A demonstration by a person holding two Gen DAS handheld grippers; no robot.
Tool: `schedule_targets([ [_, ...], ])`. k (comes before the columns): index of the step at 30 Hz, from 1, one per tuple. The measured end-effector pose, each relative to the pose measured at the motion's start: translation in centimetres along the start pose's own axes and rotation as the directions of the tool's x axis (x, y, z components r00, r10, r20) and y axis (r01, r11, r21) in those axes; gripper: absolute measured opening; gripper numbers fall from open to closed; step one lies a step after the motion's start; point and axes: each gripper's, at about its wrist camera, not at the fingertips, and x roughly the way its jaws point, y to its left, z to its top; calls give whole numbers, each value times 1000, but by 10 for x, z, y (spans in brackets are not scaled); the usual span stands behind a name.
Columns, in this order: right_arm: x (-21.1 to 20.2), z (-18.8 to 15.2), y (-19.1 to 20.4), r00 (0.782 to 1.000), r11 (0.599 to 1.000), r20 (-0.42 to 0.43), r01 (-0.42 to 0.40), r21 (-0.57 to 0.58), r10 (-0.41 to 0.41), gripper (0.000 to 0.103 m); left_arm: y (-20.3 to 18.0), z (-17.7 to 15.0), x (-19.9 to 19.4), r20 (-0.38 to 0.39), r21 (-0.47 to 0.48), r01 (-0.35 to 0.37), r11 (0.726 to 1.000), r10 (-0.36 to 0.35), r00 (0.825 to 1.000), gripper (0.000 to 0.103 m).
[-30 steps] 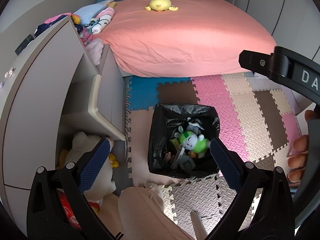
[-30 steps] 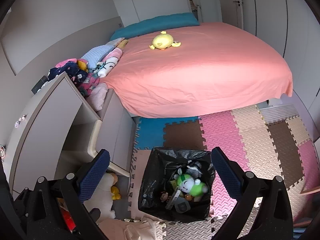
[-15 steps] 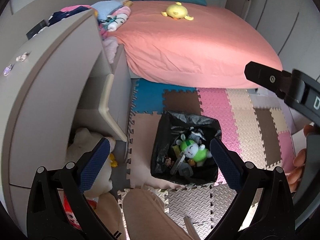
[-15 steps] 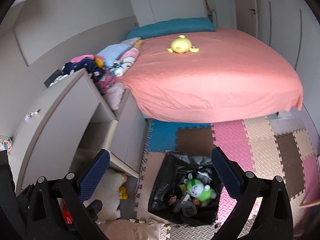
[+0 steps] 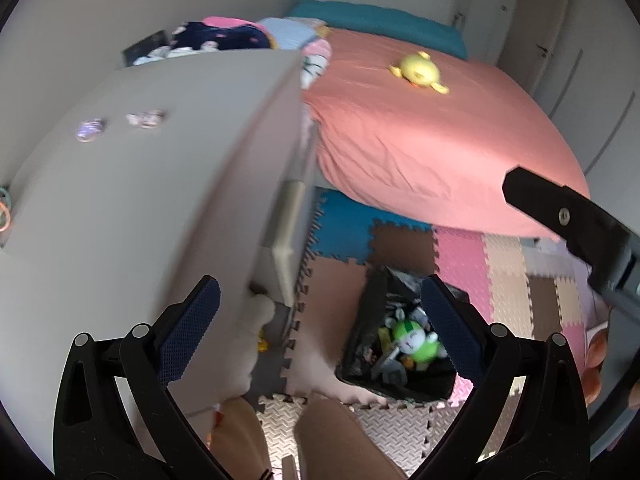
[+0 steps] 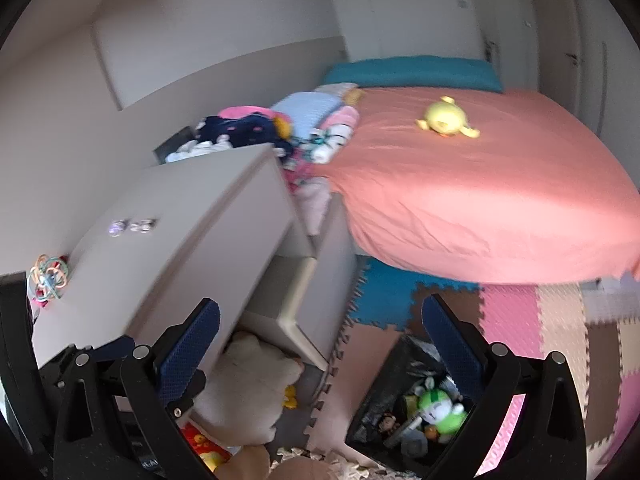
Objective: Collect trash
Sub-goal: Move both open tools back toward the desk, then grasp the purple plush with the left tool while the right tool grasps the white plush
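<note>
A black-lined trash bin (image 5: pixel 362 336) stands on the foam floor mat, holding a green and white plush toy (image 5: pixel 418 346) and other small items; it also shows in the right wrist view (image 6: pixel 374 408). My left gripper (image 5: pixel 320 316) is open and empty, high above the floor between the grey dresser (image 5: pixel 140 200) and the bin. My right gripper (image 6: pixel 320 340) is open and empty, also held high. On the dresser top lie two small shiny wrappers (image 5: pixel 120 122) and a bundle of coloured rings (image 6: pixel 46 276).
A bed with a salmon sheet (image 6: pixel 480 184) holds a yellow plush (image 6: pixel 444 122). Pillows and clothes (image 6: pixel 280 128) pile beside the dresser. A white plush (image 6: pixel 248 392) lies under the open dresser drawer (image 6: pixel 296 296). The right gripper's body (image 5: pixel 572 220) crosses the left view.
Both grippers have risen and swung left, so the dresser top now fills more of the view and the bin has slid toward the lower right. Both stay open.
</note>
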Motion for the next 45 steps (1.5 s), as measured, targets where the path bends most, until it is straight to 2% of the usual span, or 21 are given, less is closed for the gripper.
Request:
schedule_targets([
  [11,38,31,100,992,983,-32,-123,-135,120,101,107,27,-16,31,-141,-120,983,125,992,97],
  [15,57,40,139,986,968,-52,-168,-188,161,100,150,29,-16,26,-193,-171,966,180,983,97],
  [19,80,44,174,978,948,-85,-208,-242,193,94,198,32,-9,4,-270,-207,940,217,976,97],
  [21,93,45,189,977,940,-99,-211,-268,191,91,218,32,-6,-5,-298,-224,928,233,972,97],
  [26,133,52,215,969,929,-153,-230,-289,192,67,253,42,6,-21,-328,-237,914,244,970,97],
  [31,166,55,236,964,914,-189,-243,-324,189,57,277,49,17,-33,-347,-247,905,252,967,97],
  [37,196,61,252,964,899,-205,-238,-367,172,47,284,55,30,-45,-348,-249,904,250,967,97],
  [41,214,65,256,966,894,-217,-217,-392,139,33,283,63,37,-46,-341,-251,906,250,967,97],
  [45,219,72,251,962,900,-221,-233,-367,159,26,283,71,43,-45,-336,-242,910,241,969,97],
])
